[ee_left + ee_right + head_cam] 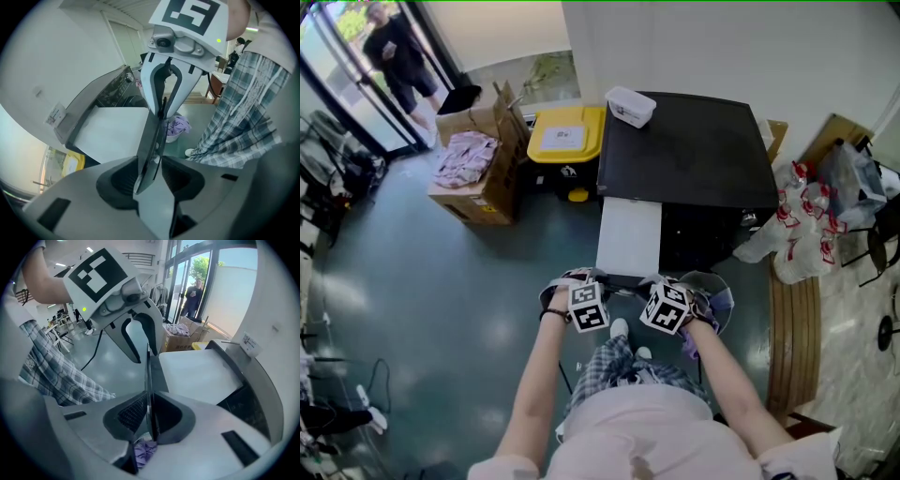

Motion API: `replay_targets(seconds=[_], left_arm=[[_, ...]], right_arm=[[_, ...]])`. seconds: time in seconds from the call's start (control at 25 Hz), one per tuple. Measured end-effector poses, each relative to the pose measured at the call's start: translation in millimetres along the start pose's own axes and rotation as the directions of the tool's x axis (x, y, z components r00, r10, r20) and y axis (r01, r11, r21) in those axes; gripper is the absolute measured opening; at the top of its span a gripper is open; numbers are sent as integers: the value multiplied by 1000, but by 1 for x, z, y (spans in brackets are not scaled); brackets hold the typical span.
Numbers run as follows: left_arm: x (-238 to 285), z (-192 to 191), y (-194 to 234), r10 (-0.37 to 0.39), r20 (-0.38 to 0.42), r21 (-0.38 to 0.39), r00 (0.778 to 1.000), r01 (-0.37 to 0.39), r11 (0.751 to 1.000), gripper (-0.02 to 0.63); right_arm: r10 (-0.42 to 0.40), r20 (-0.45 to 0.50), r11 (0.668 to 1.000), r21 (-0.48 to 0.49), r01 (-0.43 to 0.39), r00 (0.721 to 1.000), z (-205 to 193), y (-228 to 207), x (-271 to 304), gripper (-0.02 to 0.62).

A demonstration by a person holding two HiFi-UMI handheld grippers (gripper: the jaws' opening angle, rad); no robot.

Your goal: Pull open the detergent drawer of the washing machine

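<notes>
The black-topped washing machine (pixel 694 150) stands ahead with its white drawer (pixel 628 234) pulled out toward me. A thin dark front panel (pixel 623 280) runs along the drawer's near edge. Both grippers meet at that panel. My left gripper (pixel 600 280) has the panel (pixel 157 136) between its jaws, which stand a little apart from it, open (pixel 150 174). My right gripper (pixel 649 282) is shut on the same panel (pixel 147 376), pads against it (pixel 149 416). Each gripper view shows the other gripper on the panel, the right gripper (pixel 162 105) and the left gripper (pixel 143 347).
A white box (pixel 631 106) sits on the machine. A yellow-lidded bin (pixel 567 136) and a cardboard box of clothes (pixel 478 164) stand to its left. A basket of purple laundry (pixel 717 295), plastic bags (pixel 797 225) and a wooden bench (pixel 792 328) are on the right. A person (pixel 394 56) stands at the glass door.
</notes>
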State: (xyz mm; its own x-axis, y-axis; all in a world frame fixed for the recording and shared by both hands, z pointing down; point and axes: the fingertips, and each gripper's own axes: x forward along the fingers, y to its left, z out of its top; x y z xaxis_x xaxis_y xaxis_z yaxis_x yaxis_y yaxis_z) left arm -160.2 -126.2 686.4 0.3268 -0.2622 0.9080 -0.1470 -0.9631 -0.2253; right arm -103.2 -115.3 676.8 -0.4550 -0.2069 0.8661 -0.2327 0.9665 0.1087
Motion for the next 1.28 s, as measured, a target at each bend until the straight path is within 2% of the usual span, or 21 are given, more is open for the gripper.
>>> replay_targets(seconds=[0.08,0.2,0.28,0.4,0.52,0.6,0.72,0.8,0.92,1.04,1.2,1.28], left_arm=[[-3,3,-1,-9,19,-13,1000,9,1000,192],[-8,10,-1,-28,64,-34,998,31,999,245],[-9,14,-2,-40,79,-35,996,43,998,276],[-9,18,-2,-39,98,-32,994,42,999,293],[-13,22,3,-21,136,-64,990,30,997,295],[-21,27,12,9,176,-102,984,10,995,295],[-40,37,34,103,251,-205,963,-51,978,291],[-55,44,55,180,318,-312,931,-77,947,258],[-79,51,82,295,411,-467,863,-78,881,225],[-101,57,100,390,466,-556,794,-79,827,182],[-131,65,121,518,497,-637,696,-113,763,107],[-142,68,129,574,490,-670,656,-137,729,82]], right_arm=[[14,34,999,37,-16,999,5,1,-4,118],[49,82,995,77,-55,995,11,3,-8,264],[62,96,994,86,-71,993,10,4,-9,308],[70,96,992,94,-79,993,6,5,-11,322],[54,129,988,136,-71,990,3,1,-17,324],[21,180,980,193,-56,984,4,-7,-26,321],[-62,288,956,293,-26,956,11,-27,-51,295],[-128,340,935,355,-1,932,12,-42,-70,267],[-234,390,900,432,48,890,9,-63,-97,226],[-346,429,856,509,94,834,1,-84,-126,191],[-529,469,763,627,155,707,-8,-113,-175,117],[-615,456,715,667,211,643,-16,-125,-197,67]])
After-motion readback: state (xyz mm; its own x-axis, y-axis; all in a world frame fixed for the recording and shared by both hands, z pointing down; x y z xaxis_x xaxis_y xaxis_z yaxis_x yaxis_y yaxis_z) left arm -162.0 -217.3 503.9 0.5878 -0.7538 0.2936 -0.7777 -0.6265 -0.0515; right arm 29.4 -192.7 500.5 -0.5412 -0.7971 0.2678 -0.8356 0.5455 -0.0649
